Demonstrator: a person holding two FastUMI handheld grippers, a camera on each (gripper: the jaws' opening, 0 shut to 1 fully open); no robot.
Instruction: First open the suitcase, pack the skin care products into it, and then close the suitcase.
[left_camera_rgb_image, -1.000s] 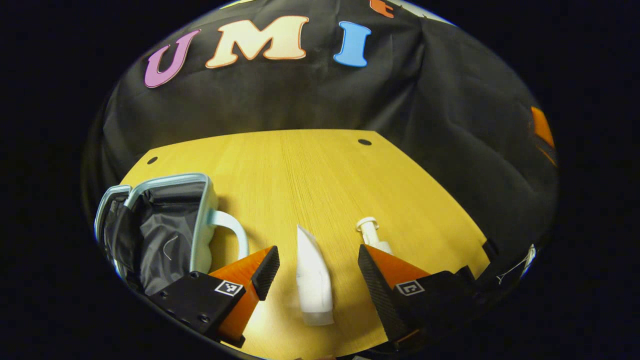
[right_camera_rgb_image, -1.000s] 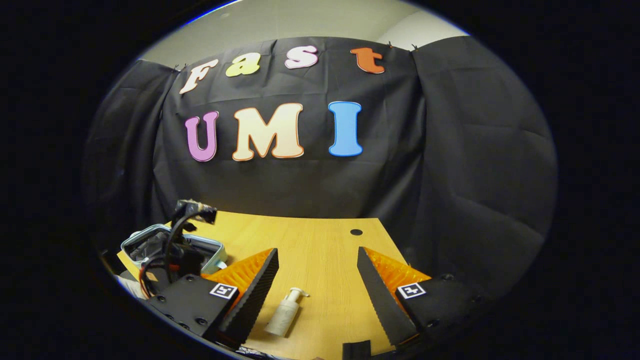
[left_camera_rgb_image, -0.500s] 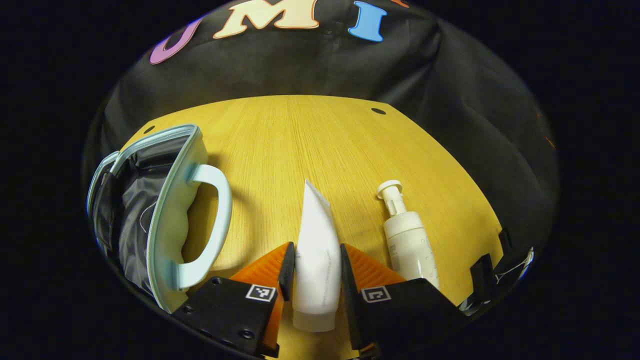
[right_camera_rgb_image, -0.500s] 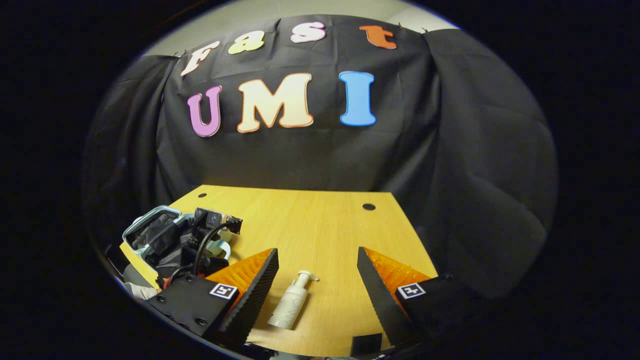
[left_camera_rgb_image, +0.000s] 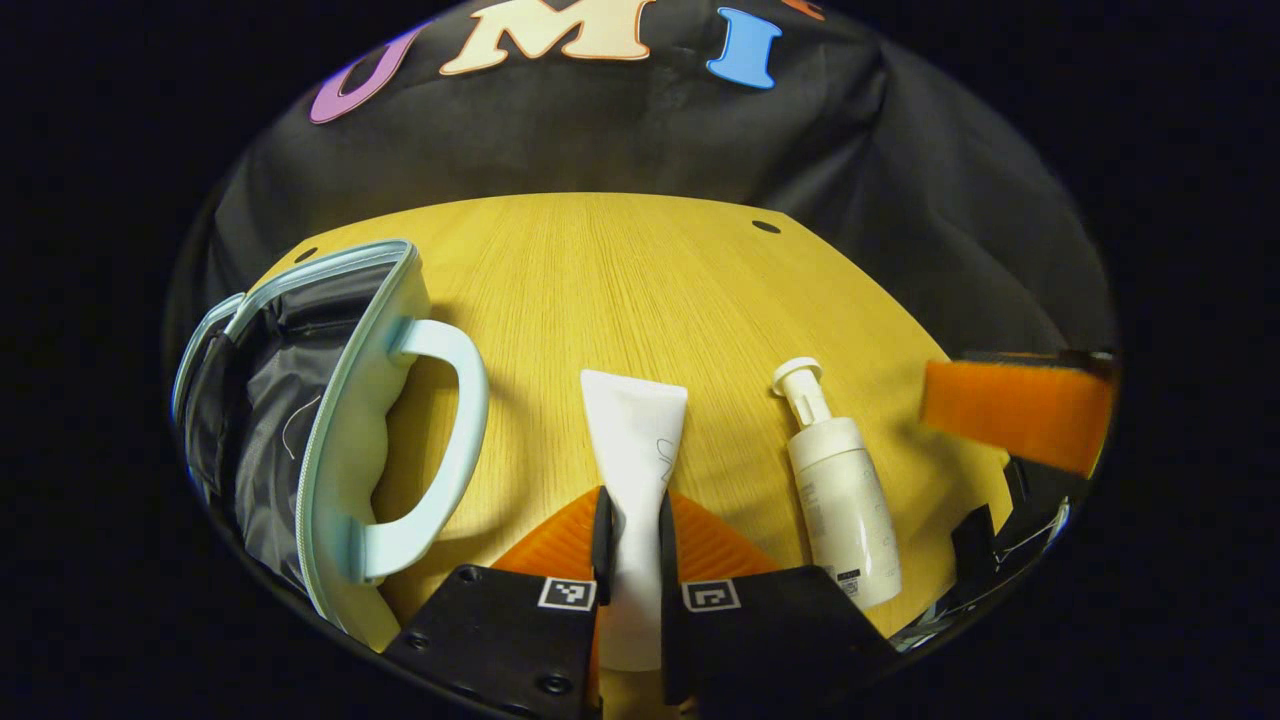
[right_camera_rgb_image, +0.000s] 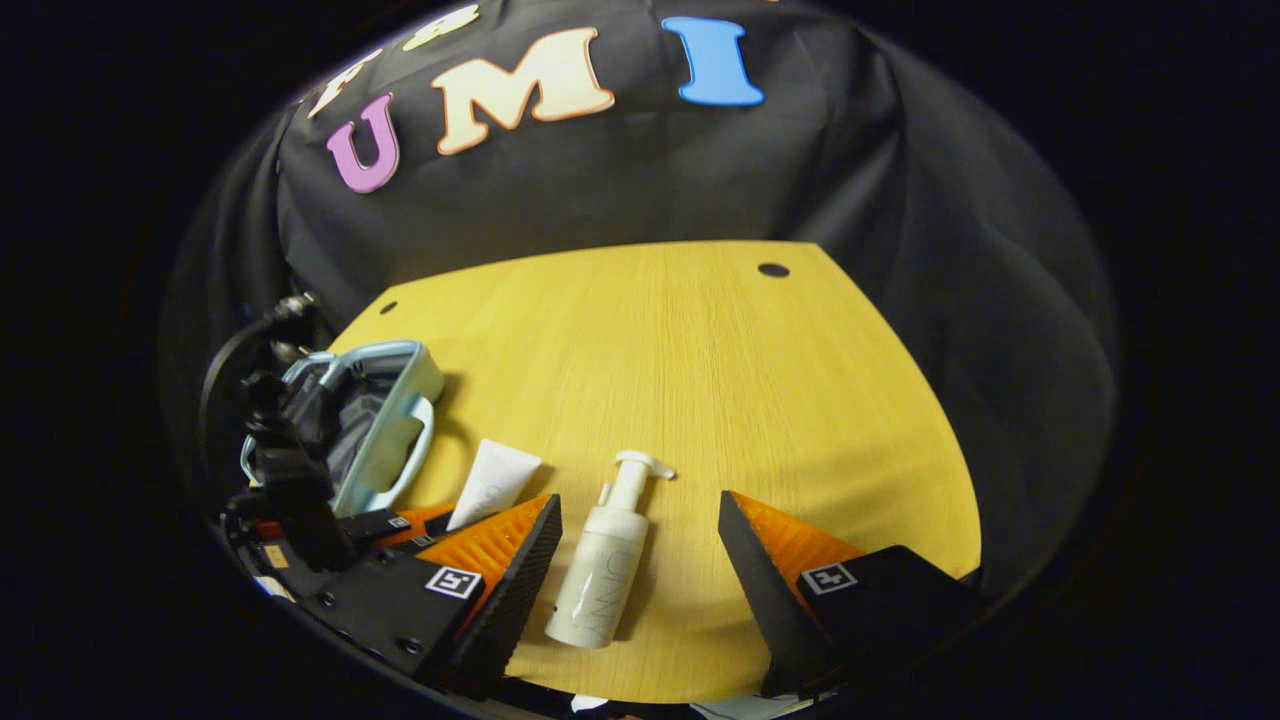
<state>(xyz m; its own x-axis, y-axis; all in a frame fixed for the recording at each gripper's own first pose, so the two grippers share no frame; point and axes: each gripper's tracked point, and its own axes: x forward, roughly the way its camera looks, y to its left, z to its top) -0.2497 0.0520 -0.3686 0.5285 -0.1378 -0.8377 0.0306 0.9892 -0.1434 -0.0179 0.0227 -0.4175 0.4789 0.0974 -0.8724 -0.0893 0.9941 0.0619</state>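
Faint grey lettering runs along the white squeeze tube (left_camera_rgb_image: 634, 440) and the white pump bottle (right_camera_rgb_image: 606, 560), too small to read. In the left gripper view, the left hand-held gripper (left_camera_rgb_image: 631, 525) is clenched on the tube at 6 o'clock, both fingers pressing its sides, the flat crimped end pointing away toward 12. The tube lies on the yellow wooden tabletop (left_camera_rgb_image: 640, 290). The pump bottle lies just beside it at 4 o'clock, nozzle pointing away. The pale blue suitcase (left_camera_rgb_image: 330, 420) sits open at 9 o'clock, dark lining showing, its curved handle facing the tube.

In the right gripper view, the right hand-held gripper (right_camera_rgb_image: 640, 565) is spread wide and holds nothing. The pump bottle lies between its fingers, nearer the 7 o'clock finger, touching neither. The tube and suitcase sit off toward 9 o'clock.
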